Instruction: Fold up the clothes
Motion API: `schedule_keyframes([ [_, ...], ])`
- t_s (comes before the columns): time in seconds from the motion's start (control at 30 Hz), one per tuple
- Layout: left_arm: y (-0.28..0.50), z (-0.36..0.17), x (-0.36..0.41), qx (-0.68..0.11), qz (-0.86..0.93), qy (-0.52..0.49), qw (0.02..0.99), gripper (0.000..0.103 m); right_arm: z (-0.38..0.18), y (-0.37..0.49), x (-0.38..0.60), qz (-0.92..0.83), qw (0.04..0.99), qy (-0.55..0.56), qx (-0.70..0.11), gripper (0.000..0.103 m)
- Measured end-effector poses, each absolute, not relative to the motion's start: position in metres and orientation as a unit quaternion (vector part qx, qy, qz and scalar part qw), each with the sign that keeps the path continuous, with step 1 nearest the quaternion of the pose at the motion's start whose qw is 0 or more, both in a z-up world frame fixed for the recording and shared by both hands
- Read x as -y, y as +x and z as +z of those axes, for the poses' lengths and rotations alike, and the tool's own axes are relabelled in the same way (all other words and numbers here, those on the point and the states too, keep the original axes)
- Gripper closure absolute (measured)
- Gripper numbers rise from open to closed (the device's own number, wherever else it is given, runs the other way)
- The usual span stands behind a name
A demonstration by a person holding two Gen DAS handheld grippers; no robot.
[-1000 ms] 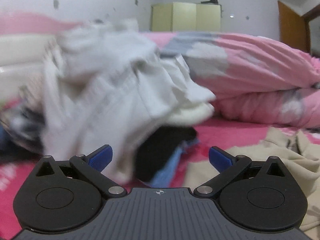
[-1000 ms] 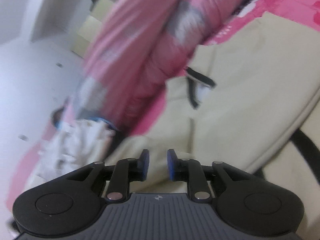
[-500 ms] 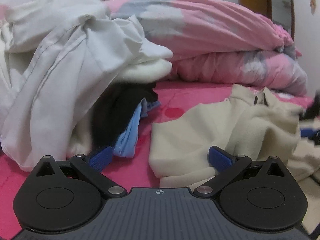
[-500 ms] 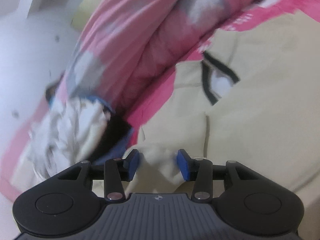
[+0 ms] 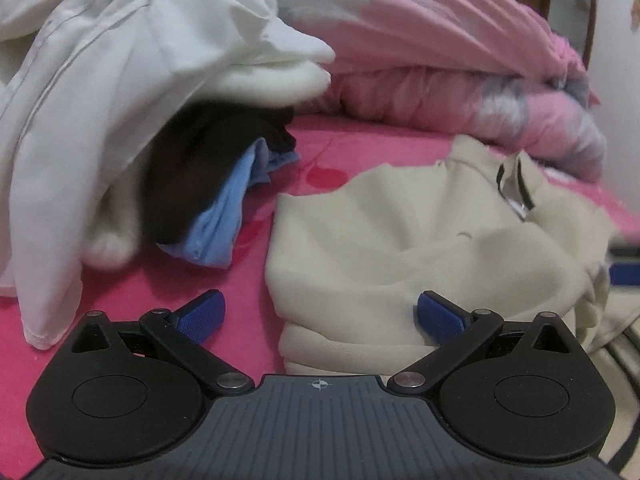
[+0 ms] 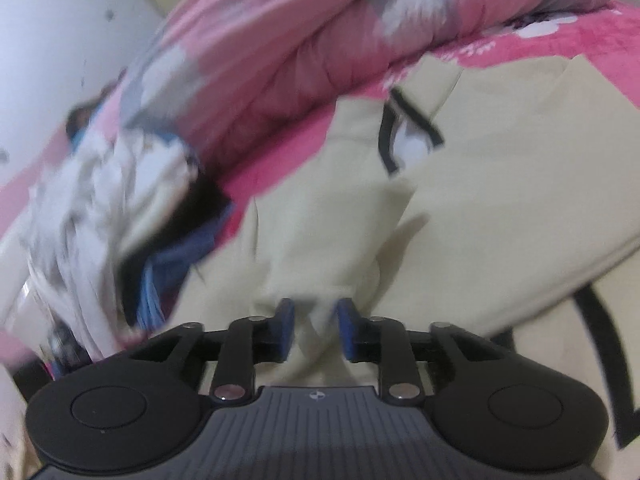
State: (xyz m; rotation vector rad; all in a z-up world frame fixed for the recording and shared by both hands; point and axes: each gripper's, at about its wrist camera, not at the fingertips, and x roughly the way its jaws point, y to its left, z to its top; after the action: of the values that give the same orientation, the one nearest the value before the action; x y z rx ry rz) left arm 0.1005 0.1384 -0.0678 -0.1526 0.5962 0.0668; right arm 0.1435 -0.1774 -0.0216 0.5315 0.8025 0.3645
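A cream garment [image 5: 400, 240] with a black-trimmed collar lies crumpled on the pink bed sheet [image 5: 132, 292]. My left gripper [image 5: 320, 314] is open wide low over its near folded edge. Its right pad [image 5: 440, 314] sits against the cloth and its left pad [image 5: 202, 312] is over bare sheet. In the right wrist view the cream garment [image 6: 500, 200] fills the right side. My right gripper [image 6: 316, 328] has a bunched fold of it pinched between its pads, and the cloth rises in a tent to them. A blurred part of that gripper [image 5: 624, 268] shows at the left wrist view's right edge.
A heap of clothes sits to the left: a white shirt [image 5: 120, 80] over a black garment [image 5: 192, 172] and a light blue one [image 5: 228, 216]. A rolled pink and grey duvet [image 5: 420, 40] runs along the back of the bed. A wooden door frame [image 5: 560, 8] stands at the far right.
The left view has tipped down and come closer to the cream garment's edge. The right jaws, nearly shut a second ago, now hold a bunch of cream cloth, and that view has rolled.
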Motion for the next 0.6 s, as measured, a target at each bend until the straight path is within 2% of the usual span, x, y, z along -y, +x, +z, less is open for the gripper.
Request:
schedule_keyframes([
  [0.03,0.101,-0.068,-0.139,-0.294,0.032,-0.077,0.952,0.0,-0.019,0.149,0.182,0.164,0.87,0.268,-0.38,0.054],
  [0.33,0.099,-0.068,-0.144,-0.3,0.026,-0.088,0.949,0.0,0.0,0.184,0.187,0.106,0.861,0.3,-0.397,0.053],
  [0.4,0.099,-0.068,-0.144,-0.301,0.025,-0.088,0.949,0.0,0.003,0.176,0.175,0.109,0.867,0.277,-0.4,0.051],
  [0.43,0.099,-0.068,-0.144,-0.302,0.025,-0.088,0.949,0.0,0.004,0.171,0.168,0.111,0.87,0.262,-0.403,0.044],
  [0.5,0.098,-0.068,-0.144,-0.301,0.025,-0.087,0.949,0.0,0.0,0.172,0.15,0.112,0.874,0.231,-0.413,0.038],
  [0.6,0.096,-0.068,-0.145,-0.3,0.023,-0.088,0.95,0.0,-0.015,0.184,0.132,0.1,0.874,0.209,-0.427,0.039],
])
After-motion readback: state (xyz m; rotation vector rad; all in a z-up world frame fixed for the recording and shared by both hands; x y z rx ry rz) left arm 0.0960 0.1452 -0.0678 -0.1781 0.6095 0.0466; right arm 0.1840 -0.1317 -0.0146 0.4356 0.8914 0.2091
